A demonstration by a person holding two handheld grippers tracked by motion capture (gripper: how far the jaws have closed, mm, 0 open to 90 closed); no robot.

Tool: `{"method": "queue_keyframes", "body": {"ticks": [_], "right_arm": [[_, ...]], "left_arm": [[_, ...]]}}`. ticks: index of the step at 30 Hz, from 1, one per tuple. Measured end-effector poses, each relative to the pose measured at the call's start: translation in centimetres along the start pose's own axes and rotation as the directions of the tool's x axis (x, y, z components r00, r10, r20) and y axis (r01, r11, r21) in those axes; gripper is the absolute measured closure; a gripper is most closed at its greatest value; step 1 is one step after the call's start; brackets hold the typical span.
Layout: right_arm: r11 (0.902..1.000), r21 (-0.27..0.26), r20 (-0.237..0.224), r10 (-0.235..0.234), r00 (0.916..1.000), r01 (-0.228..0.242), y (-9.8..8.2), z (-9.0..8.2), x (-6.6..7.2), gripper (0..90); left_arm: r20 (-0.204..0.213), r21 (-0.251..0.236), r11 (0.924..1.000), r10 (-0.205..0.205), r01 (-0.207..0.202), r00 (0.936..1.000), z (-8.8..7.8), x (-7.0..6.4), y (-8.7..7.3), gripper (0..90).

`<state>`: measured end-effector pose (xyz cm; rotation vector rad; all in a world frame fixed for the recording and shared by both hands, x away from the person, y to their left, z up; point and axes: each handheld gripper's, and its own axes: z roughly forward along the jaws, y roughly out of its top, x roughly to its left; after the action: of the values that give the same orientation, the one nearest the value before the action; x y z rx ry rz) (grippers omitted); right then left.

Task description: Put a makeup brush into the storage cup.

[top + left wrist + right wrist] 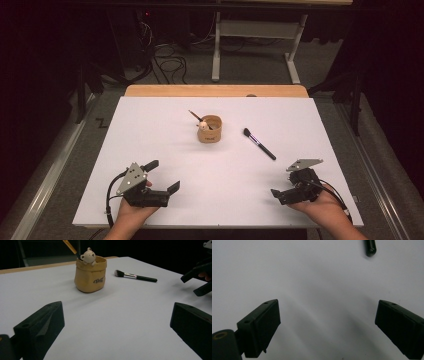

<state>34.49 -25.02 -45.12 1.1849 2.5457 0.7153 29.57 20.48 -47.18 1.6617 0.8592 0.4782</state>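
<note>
Both grippers sit low at the near edge of the white table (150,125), one in each hand, and neither has anything in it. The left gripper (164,175) has its jaws spread wide, aimed up the table toward the middle; in the left gripper view the two black jaws stand far apart with bare white surface between them. The right gripper (281,187) is spread just as wide, jaws well apart in its own view, pointing in toward the table's centre.

The makeup brush (259,143) lies flat on the table, ahead of the right gripper and a little to its left, well clear of the jaws (no contact at all). Its bristle head points toward the far side, its black handle toward the near right. In the right gripper view the rounded handle tip (370,247) pokes in at the top, beyond the open jaws.

Left of the brush stands the tan cup (90,273) with a little bear on its rim, upright, a second brush (194,116) leaning out of it. Cup and loose brush are near but apart.
</note>
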Motion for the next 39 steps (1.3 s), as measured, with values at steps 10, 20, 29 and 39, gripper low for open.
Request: {"method": "queue_keyframes", "body": {"ticks": [10,20,29,39], "right_arm": [[0.9955,0.094,-0.023,0.009,0.9997,-0.007,0.6,-0.2,-0.1,8.8],[0.9844,0.176,-0.035,-0.003,0.9994,0.009,2.0,0.1,-0.3,15.1],[0.9735,0.228,-0.029,-0.016,0.9995,0.022,4.0,1.0,-1.5,25.7],[0.9768,0.214,0.006,-0.009,0.9999,0.007,5.8,1.7,-2.6,34.7]], "left_arm": [[0.008,0.006,0.9999,0.008,-0.008,0.9999,0.1,-0.1,0.0,0.3],[0.005,-0.001,1.0,0.0,0.0,1.0,-0.1,0.1,0.0,0.3],[0.005,-0.002,1.0,-0.002,0.002,1.0,-0.2,0.2,0.1,0.3],[0.001,-0.01,0.9999,-0.006,0.006,1.0,-0.3,0.4,0.1,0.3]]}}
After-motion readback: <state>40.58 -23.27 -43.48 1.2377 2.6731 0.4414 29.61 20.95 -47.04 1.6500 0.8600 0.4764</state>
